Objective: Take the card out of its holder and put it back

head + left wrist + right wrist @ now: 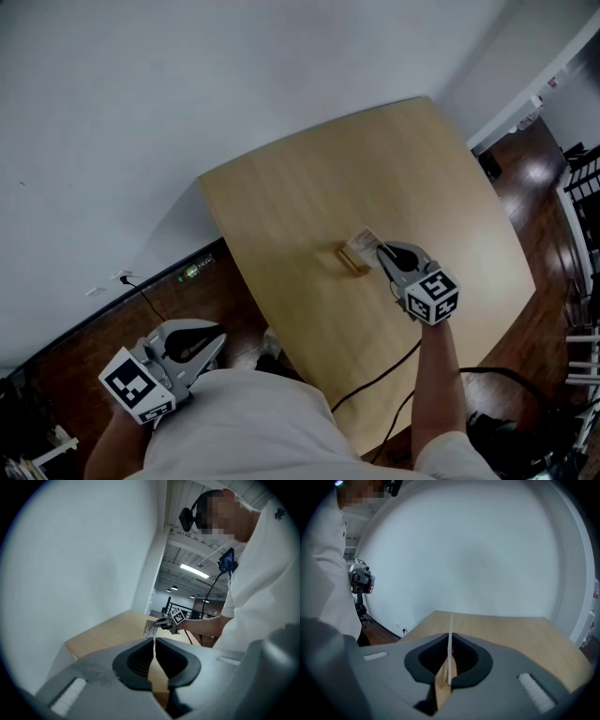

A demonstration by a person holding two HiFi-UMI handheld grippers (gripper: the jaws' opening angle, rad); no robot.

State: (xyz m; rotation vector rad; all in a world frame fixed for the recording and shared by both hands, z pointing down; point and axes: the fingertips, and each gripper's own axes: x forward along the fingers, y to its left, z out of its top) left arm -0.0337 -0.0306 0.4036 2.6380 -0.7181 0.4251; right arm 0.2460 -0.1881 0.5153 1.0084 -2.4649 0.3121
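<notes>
A white printed card (363, 245) stands upright at a small wooden holder (352, 262) near the middle of the light wooden table (300, 197). My right gripper (381, 253) is shut on the card from the near right side. In the right gripper view the card (450, 634) shows edge-on between the closed pads, with its lower edge meeting the holder (441, 688). My left gripper (216, 344) hangs off the table at the lower left, shut with nothing in it. From the left gripper (154, 641) view, the card (149, 629) and the right gripper (164, 622) show far off.
A black cable (375, 379) runs over the table's near edge to the dark wood floor (525, 178). A wall socket with a green light (193, 272) sits low on the white wall. A black railing (583, 202) stands at the far right.
</notes>
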